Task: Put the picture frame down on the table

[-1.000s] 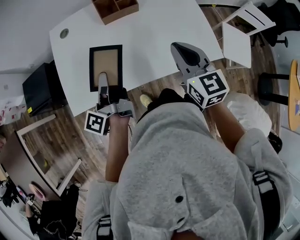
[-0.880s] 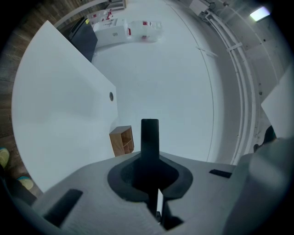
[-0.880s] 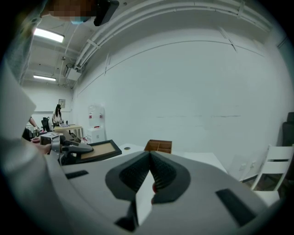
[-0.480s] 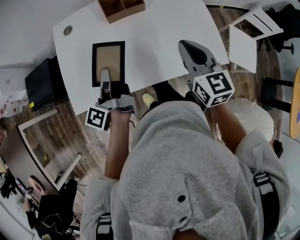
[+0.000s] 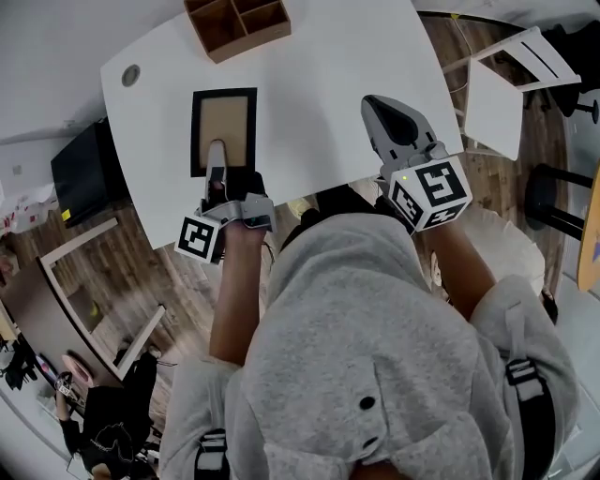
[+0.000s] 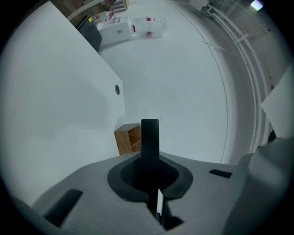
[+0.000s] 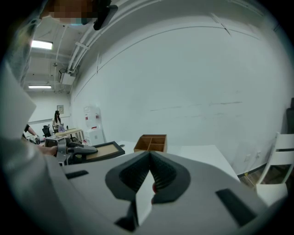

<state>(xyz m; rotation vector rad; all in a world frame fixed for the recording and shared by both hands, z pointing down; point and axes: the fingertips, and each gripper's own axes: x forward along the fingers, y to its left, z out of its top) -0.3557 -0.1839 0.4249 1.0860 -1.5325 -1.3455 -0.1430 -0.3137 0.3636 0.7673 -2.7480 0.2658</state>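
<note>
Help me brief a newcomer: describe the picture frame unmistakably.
On the white table, look nearer the person than the wooden box. The picture frame is the black-bordered rectangle with a tan centre, clamped by the left hand-held gripper.

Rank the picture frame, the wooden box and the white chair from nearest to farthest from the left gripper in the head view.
1. Picture frame, clamped in the left gripper, on the table's near side.
2. Wooden box, at the table's far edge.
3. White chair, off the table, far right.
</note>
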